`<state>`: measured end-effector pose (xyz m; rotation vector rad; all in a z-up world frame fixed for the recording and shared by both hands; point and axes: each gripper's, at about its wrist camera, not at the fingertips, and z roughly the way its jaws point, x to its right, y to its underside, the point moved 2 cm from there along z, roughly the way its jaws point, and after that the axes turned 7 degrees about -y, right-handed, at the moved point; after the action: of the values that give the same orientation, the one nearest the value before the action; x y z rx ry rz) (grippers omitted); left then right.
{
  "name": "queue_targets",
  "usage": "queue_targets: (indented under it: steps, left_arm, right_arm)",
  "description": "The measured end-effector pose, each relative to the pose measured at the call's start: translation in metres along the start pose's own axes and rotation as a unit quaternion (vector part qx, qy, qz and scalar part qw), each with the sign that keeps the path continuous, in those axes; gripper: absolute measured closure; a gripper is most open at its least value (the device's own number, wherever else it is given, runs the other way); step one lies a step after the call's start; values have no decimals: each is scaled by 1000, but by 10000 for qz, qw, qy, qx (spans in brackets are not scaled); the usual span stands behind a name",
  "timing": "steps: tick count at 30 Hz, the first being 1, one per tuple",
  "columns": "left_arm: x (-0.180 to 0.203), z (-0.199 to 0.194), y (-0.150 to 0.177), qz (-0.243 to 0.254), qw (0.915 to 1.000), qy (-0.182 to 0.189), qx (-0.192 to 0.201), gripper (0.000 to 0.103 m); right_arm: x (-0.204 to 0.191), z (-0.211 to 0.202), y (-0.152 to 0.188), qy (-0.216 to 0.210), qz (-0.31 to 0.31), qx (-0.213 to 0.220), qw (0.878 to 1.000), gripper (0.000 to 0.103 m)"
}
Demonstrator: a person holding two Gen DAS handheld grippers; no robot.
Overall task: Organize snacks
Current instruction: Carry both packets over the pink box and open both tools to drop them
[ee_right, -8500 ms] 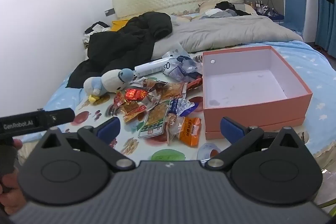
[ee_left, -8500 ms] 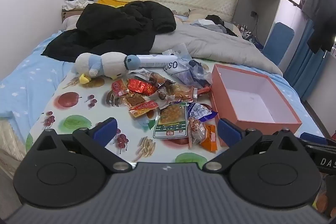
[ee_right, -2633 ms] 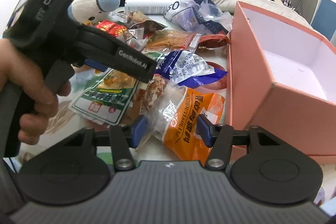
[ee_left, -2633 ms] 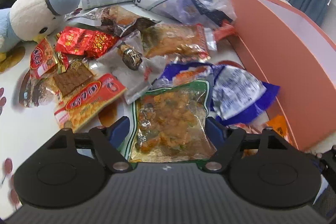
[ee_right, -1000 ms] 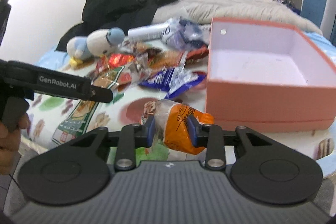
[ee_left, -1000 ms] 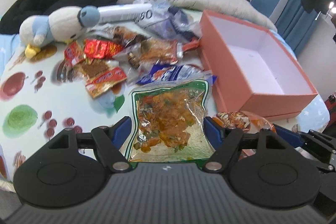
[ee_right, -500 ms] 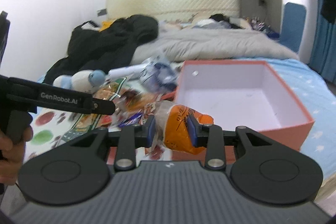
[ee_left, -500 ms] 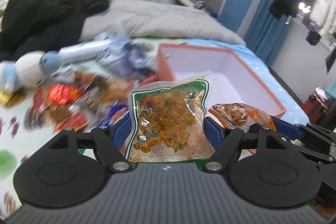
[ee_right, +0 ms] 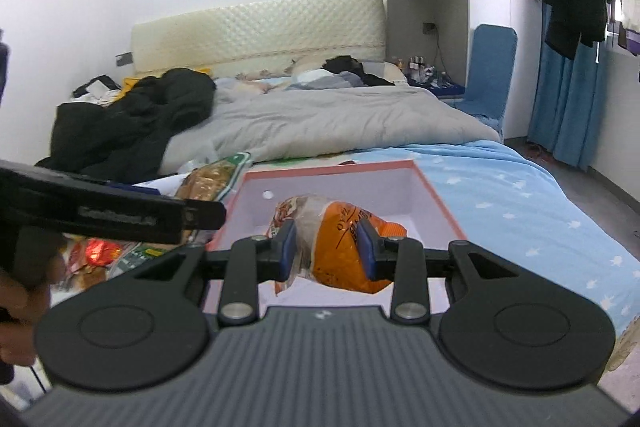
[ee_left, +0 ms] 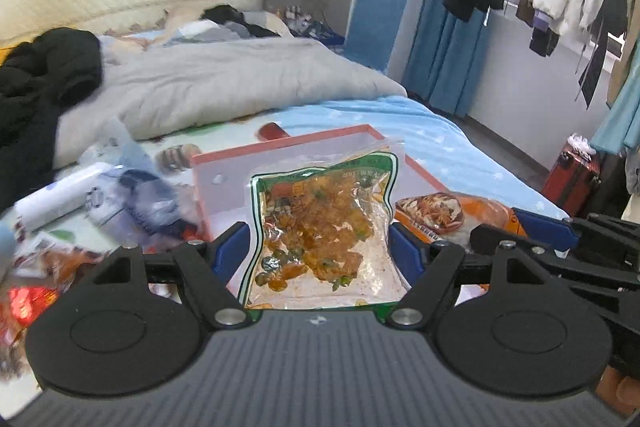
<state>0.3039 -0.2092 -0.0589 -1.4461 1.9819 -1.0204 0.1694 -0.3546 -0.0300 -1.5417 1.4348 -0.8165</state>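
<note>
Snack packets are in both grippers, held above the pink box (ee_right: 440, 211), which sits open on the bed. The right gripper (ee_right: 326, 247) is clamped across the middle of an orange packet (ee_right: 340, 247), hanging over the box's near half. The left gripper (ee_left: 320, 251) pinches a wide green-edged pouch (ee_left: 320, 227) by its side edges, long axis pointing away, at the box's left wall. The right hand's packet looks nearer to dropping in. Only the left view shows loose snacks (ee_left: 44, 275) still outside.

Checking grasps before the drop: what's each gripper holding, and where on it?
Left gripper: green-edged clear pouch, clamped across its lower side edges. Right gripper: orange snack bag, pinched across its middle.
</note>
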Motion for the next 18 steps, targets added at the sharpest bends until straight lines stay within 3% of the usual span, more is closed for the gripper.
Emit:
queue_targets:
  steps: [5, 12, 18]
  left_arm:
    - [6, 61, -18, -75, 9976, 339, -601, 24]
    - [5, 129, -26, -75, 9885, 234, -1491, 24]
    - [4, 149, -22, -101, 9829, 153, -1833, 24]
  right_arm:
    - [30, 31, -1, 65, 409, -260, 9988, 67]
    - [55, 86, 11, -20, 585, -1055, 9927, 67]
    - [71, 114, 21, -106, 766, -1616, 9838, 67]
